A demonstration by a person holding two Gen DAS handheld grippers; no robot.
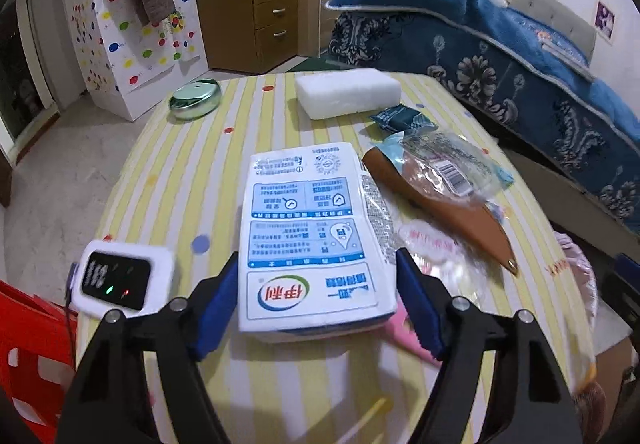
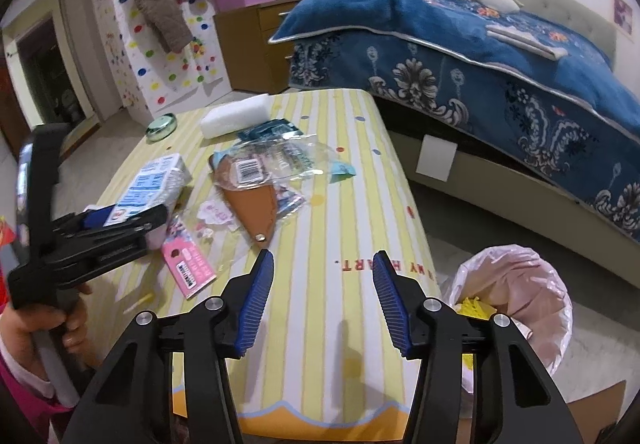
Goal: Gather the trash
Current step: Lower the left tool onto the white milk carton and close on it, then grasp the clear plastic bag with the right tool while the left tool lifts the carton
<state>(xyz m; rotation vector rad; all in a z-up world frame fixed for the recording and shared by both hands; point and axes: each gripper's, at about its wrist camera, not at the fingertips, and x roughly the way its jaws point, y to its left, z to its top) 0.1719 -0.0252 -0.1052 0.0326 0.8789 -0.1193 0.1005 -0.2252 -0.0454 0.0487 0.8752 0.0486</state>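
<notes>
A white and blue milk carton lies flat on the striped table. My left gripper has its blue pads on both sides of the carton's near end, closed against it. In the right wrist view the left gripper grips the carton. My right gripper is open and empty above the table's near edge. Other trash lies nearby: a clear wrapper with a barcode, a brown leather-like pouch, a pink card, a dark blue packet.
A bin lined with a pink bag stands off the table's right edge. A white foam block and a green round tin sit at the far end. A white device lies at the left. A bed is to the right.
</notes>
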